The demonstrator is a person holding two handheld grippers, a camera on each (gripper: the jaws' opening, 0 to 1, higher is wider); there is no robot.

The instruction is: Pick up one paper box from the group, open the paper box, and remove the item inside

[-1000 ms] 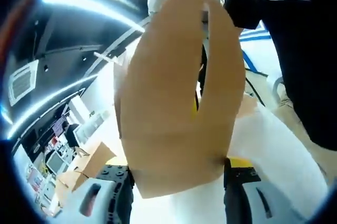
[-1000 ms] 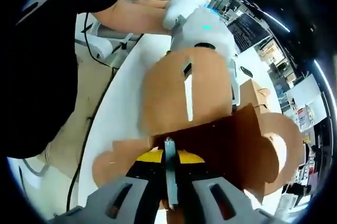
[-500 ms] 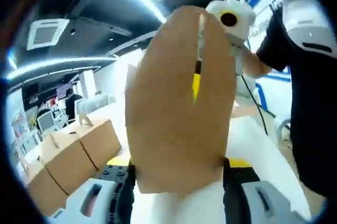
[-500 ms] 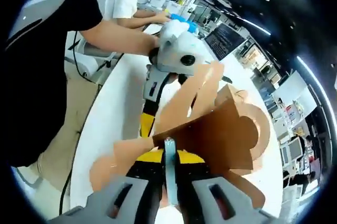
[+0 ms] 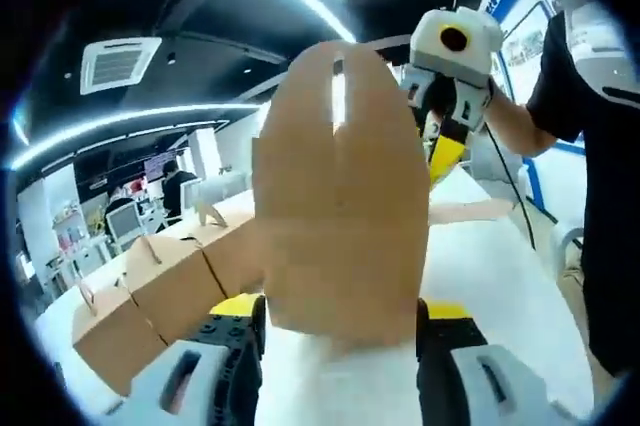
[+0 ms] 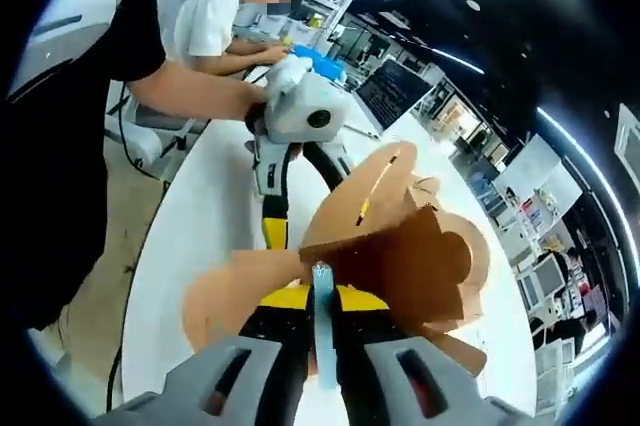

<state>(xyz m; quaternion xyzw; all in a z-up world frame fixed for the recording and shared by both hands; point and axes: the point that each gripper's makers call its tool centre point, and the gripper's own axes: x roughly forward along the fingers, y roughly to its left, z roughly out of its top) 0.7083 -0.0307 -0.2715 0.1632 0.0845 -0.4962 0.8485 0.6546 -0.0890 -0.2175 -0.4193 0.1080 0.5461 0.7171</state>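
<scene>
Left gripper view: my left tool (image 5: 340, 331), its black, yellow-tipped jaws standing apart at either side of the lower frame, has the brown paper box (image 5: 338, 216) between them. Its rounded, slotted flap rises up the middle of the view, and whether the jaws press on the card I cannot tell. To the left, a row of closed brown paper boxes with handles (image 5: 150, 291) stands on the white worktop (image 5: 490, 276). Upper right, my right tool (image 5: 445, 146) reaches in from the right, its white housing above yellow-tipped jaws, just beside the flap's edge. A person's arm in a black sleeve (image 5: 560, 96) runs behind it.

Right gripper view: my right tool (image 6: 322, 326) has its jaws drawn together on a thin edge of the same brown paper box (image 6: 400, 246), which is held up off the white worktop (image 6: 190, 236) with its flaps spread open; one rounded flap lies low to the left, others fan to the right. The box's inside is in shadow, and any item within cannot be made out. Beyond the box, my left tool (image 6: 275, 216) points down toward it, a white housing above a yellow tip. A second person in a white shirt (image 6: 215, 21) sits at the far end of the worktop.
</scene>
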